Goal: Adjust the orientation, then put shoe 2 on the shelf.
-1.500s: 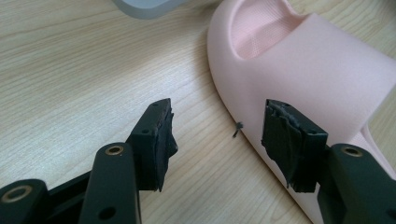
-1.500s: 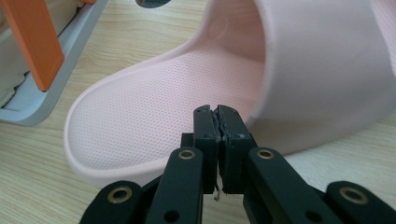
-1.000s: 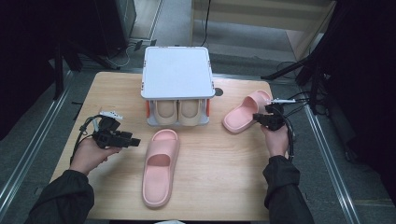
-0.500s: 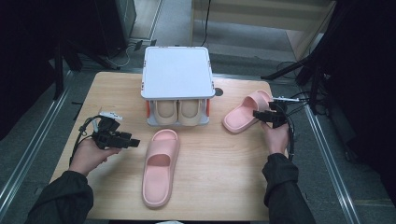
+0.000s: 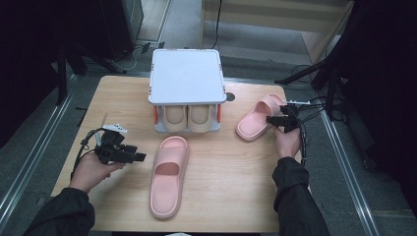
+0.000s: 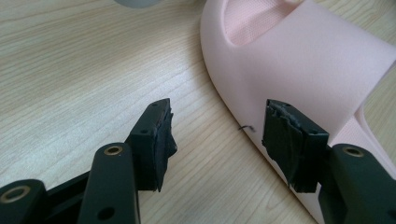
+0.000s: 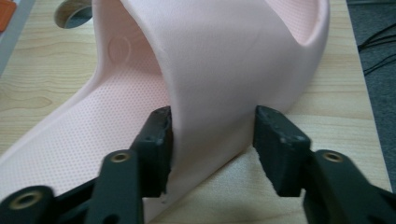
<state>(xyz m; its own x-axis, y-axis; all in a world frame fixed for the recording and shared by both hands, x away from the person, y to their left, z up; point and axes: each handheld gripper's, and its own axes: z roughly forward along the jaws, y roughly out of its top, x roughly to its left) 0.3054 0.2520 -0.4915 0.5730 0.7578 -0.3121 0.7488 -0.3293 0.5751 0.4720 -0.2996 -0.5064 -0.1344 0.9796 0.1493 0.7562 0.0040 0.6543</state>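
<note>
Right tongs (image 7: 212, 140) closing astride pink slipper (image 7: 224, 70); wooden table (image 5: 236, 172), grey floor (image 5: 192, 19).

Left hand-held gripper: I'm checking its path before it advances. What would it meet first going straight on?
Probably the near pink slipper: the left hand-held gripper is open, its right pad already beside the slipper's side wall, bare table between the jaws.
</note>
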